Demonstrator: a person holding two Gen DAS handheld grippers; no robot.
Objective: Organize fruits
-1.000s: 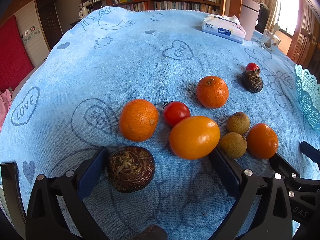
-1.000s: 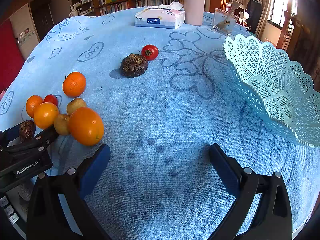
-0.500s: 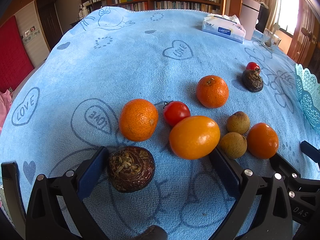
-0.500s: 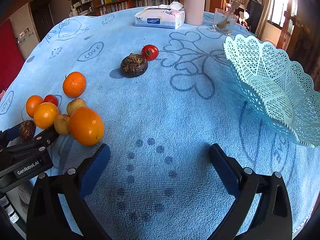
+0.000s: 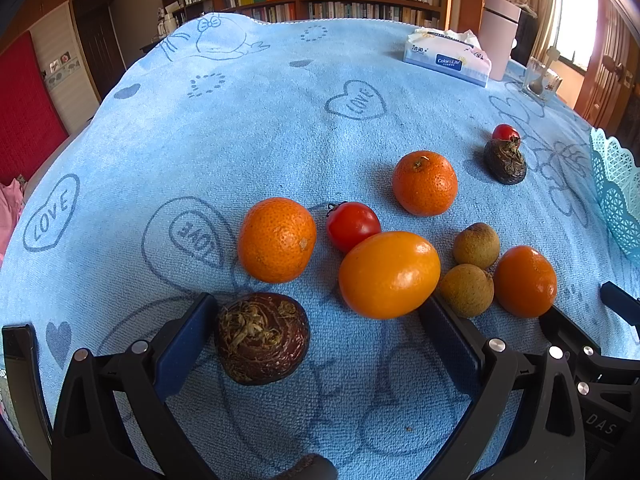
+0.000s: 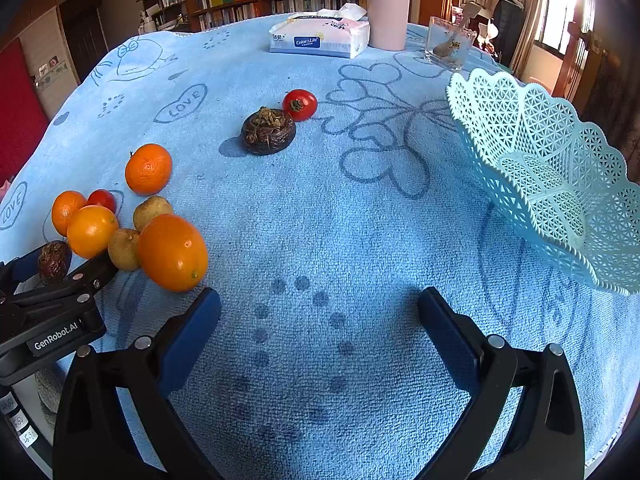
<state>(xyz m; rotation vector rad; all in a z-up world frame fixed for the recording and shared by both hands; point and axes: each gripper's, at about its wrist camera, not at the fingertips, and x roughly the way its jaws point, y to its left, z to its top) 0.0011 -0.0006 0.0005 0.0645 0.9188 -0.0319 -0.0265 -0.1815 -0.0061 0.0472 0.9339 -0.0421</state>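
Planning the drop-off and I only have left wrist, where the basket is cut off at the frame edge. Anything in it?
Observer: No fruit shows in the part of the basket that right wrist sees.
Operator: Right fingers holding anything?
Observer: No. The right gripper is open over bare cloth, with nothing between its fingers.
Operator: The far tomato is half hidden here.
Observer: In right wrist the tomato shows whole, just behind and right of the dark fruit, seemingly touching it.
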